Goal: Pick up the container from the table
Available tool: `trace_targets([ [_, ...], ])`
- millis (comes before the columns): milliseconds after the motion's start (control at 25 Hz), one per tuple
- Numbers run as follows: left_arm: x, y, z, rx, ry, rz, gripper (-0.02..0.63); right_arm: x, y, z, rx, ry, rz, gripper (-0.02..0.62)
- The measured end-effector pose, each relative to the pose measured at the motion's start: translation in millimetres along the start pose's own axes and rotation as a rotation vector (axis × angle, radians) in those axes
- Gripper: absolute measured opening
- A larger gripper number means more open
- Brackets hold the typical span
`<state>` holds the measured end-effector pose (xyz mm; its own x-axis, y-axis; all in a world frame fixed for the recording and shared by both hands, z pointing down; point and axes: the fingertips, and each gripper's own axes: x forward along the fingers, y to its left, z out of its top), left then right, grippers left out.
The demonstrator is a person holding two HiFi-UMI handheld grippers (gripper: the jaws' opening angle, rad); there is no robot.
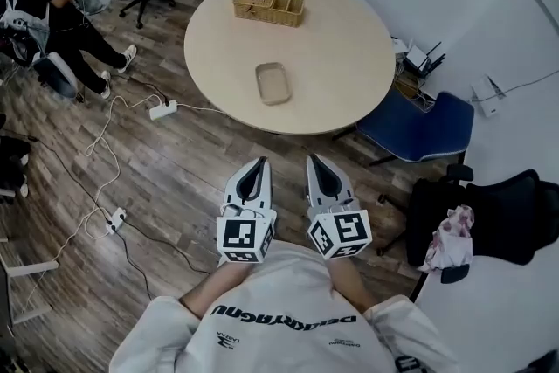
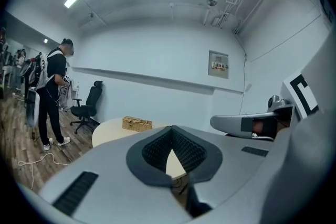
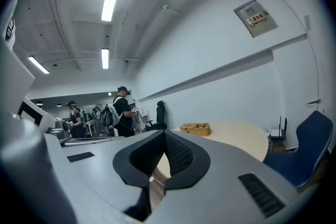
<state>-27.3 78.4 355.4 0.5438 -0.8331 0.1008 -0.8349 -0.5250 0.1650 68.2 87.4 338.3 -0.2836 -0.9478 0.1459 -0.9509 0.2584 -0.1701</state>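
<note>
Two tools are hovering just in front of our chest as we are standing back from the round desk (image 1: 349,31). The left tool (image 1: 261,162) and the right tool (image 1: 312,160) are side by side, each with its jaws pressed together on nothing. The container (image 1: 273,84), shallow, clear and round-cornered, is lying on the desk toward our edge, well apart from both tools.

We are judging the approach to be the step in hand. Doing it well is likely meaning stepping in close first, then spreading one tool's jaws before coming down. The jaws should be closing over one wall of the container rather than across its whole body. Clear plastic may be sliding under a light pinch, so we are favouring a firm grip and a level lift.

Around us, a wood-plank floor (image 1: 175,170) is filling the room under white walls. The pale desk is carrying little else. A black chair (image 1: 507,214) with a crumpled cloth is standing at our right, and a blue chair (image 1: 428,131) is sitting tucked at the desk's right edge. A person (image 1: 39,0) in dark clothes is working at far left. A wicker basket (image 1: 268,6) is resting at the far edge, well apart from the container. White power strips (image 1: 162,110) and cables are trailing across the floor to the left.
</note>
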Motion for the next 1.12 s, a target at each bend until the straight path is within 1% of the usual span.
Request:
trace_targets([
  [240, 54.5, 44.0, 11.3, 0.010, 0.009, -0.025, 0.015, 67.4, -8.6, 12.5, -0.010, -0.008, -0.019, 0.032],
  [400, 82.9, 68.2, 14.8, -0.003, 0.023, -0.029, 0.015, 102.0, -15.6, 15.2, -0.007, 0.003, -0.030, 0.034],
  [560, 105.8, 85.5, 10.3, -0.009, 0.050, -0.033, 0.015, 130.1, -22.3, 11.9, -0.007, 0.027, -0.042, 0.032],
  [720, 123.9, 91.4, 3.3, -0.007, 0.078, -0.046, 0.015, 150.5, -31.2, 2.7, -0.007, 0.074, -0.045, 0.032],
  [880, 146.4, 103.3, -3.0, -0.028, 0.098, -0.019, 0.015, 175.0, -44.1, -4.2, -0.008, 0.116, -0.034, 0.032],
  [1000, 169.0, 107.4, -11.2, -0.028, 0.129, -0.008, 0.015, 195.0, -61.3, -10.1, 0.000, 0.150, -0.021, 0.032],
  [1120, 189.2, 105.2, -27.0, -0.053, 0.173, 0.024, 0.015, 208.5, -83.8, -21.1, 0.019, 0.199, -0.002, 0.032],
])
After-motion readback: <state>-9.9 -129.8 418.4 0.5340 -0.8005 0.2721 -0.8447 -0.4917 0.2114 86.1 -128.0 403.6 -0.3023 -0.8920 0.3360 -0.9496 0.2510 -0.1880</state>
